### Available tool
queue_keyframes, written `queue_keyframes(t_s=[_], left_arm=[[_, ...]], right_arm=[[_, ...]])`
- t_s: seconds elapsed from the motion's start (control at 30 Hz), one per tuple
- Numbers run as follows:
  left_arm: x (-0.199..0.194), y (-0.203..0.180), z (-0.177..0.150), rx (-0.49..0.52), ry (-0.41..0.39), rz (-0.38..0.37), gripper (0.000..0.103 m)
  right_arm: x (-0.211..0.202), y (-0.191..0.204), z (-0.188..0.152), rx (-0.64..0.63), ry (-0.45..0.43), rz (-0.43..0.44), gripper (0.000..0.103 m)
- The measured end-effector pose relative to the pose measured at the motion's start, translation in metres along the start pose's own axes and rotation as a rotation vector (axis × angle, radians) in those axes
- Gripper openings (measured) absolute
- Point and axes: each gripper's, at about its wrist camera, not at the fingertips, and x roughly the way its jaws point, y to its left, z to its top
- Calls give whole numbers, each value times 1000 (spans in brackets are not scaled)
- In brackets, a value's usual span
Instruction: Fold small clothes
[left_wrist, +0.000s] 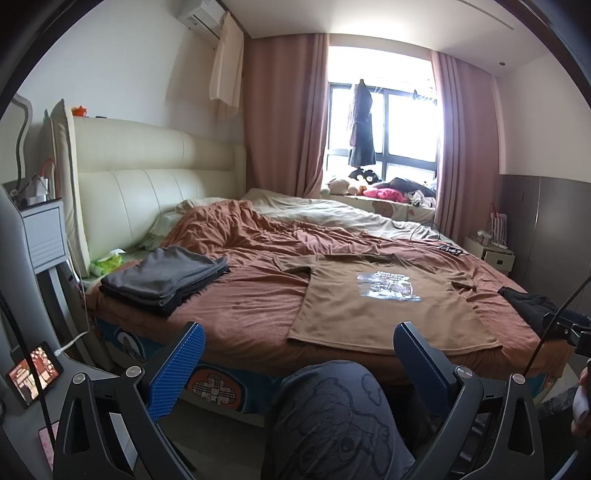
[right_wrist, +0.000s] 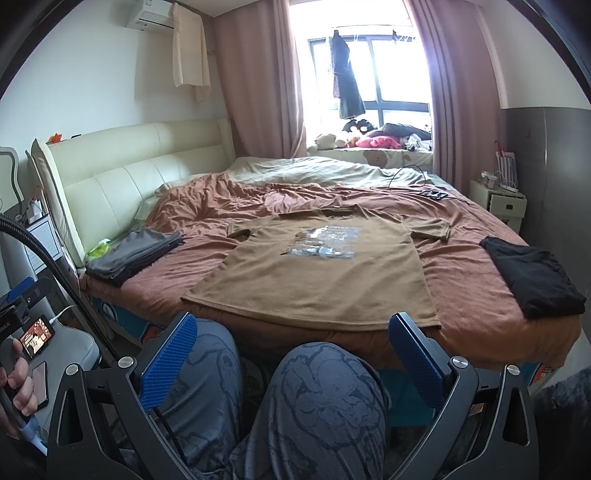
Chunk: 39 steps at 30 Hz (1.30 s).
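I see brown T-shirt (right_wrist: 317, 273) spread flat, print up, near bed (right_wrist: 480, 317) front edge; grey folded stack (right_wrist: 133, 254) to its left. No containers visible. Left gripper (left_wrist: 299, 354) and right gripper (right_wrist: 291, 343) both spread wide, empty, over my knees. Black folded garment (right_wrist: 532, 280) fully visible only in right view
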Motion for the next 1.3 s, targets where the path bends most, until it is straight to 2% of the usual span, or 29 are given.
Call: queue_keyframes(t_s=[0.87,1.1,1.3], left_arm=[[1,1,7,-10,17,-7,103],[15,3,17,-38,41,-39,103],[33,-2,27,-25,61,-32,103]], right_arm=[[-1,1,2,-5,9,4,103],[-6,-3,20,-29,18,-11,103],[7,-8,34,-37,15,-16,103]])
